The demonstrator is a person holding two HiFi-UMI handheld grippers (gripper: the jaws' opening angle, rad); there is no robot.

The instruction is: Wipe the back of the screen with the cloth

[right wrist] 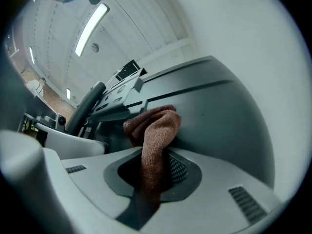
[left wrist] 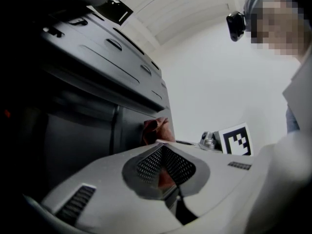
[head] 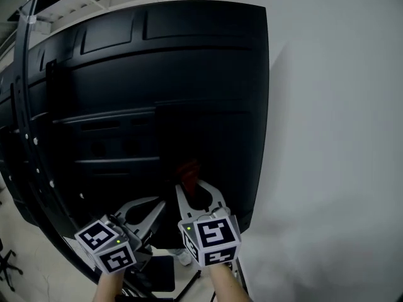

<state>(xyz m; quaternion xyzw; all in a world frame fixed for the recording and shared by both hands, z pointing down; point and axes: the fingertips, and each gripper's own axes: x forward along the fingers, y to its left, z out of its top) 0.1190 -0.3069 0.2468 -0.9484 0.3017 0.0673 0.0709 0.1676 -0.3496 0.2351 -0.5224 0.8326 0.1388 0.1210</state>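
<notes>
The cloth (right wrist: pixel 153 128) (reddish-brown, bunched) is sitting pinched between the jaws of the right gripper (right wrist: pixel 152 155), touching the black back of the screen (head: pixel 157 74) at the lower centre of the head view. The left gripper (left wrist: pixel 163 150) is hovering just left of it, jaws pressed together, holding nothing.

Indoor workroom, most likely an office or a lab. Above and ahead of the right gripper (right wrist: pixel 155 155), a white panelled ceiling (right wrist: pixel 53 38) carries a lit strip light (right wrist: pixel 91 27). A plain white wall (head: pixel 340 137) stands to its right, beside the large black screen (head: pixel 157 93). Left of the left gripper (head: pixel 161 205), a wheeled chair base (head: pixel 6 266) rests on a pale floor (head: pixel 25 247).
</notes>
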